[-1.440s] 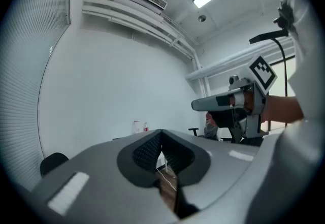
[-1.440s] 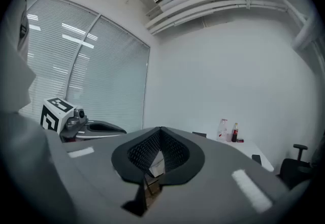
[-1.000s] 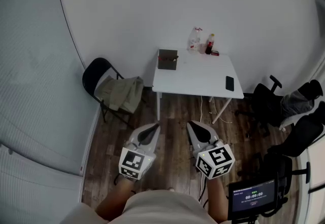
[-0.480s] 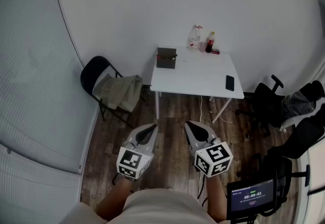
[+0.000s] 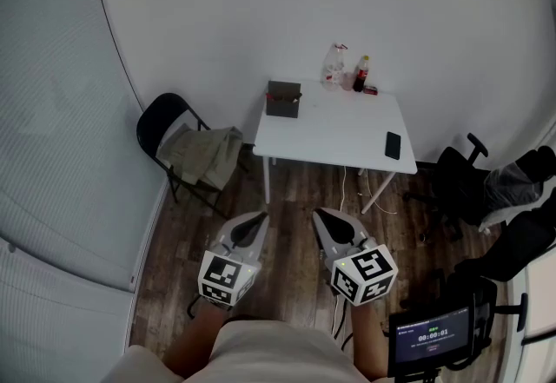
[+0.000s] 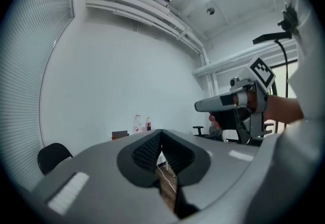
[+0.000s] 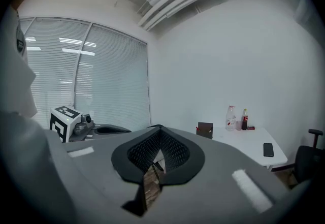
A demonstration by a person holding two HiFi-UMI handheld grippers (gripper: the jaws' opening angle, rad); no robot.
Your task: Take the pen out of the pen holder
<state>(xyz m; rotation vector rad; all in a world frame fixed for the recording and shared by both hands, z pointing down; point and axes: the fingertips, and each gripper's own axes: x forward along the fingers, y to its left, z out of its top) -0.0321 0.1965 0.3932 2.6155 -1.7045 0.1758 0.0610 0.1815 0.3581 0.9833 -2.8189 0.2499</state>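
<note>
L gripper (image 5: 260, 218) w/ marker cube: jaws pressed together at the tips, nothing btwn them. R gripper (image 5: 322, 214): same, tips meeting, empty. Both are held low over the dark wood-plank floor (image 5: 295, 190), side by side, apart, pointing fwd. Dark brown box-shaped pen holder (image 5: 283, 101) sits well ahead of both claws, roughly btwn their lines, on the far-left corner of the white rectangular table (image 5: 347, 134). Pen (image 5: 276, 97) is only a reddish speck at the holder's rim, inside it. Clear plastic bottle (image 5: 332, 66) and dark cola bottle w/ red cap (image 5: 359, 75) stand beyond the holder, ahead-right. Black phone (image 5: 393, 144) lies flat ahead-right of the R claw. Black folding chair (image 5: 163, 122) w/ beige cloth (image 5: 206, 155) is ahead-left of the L claw.
</note>
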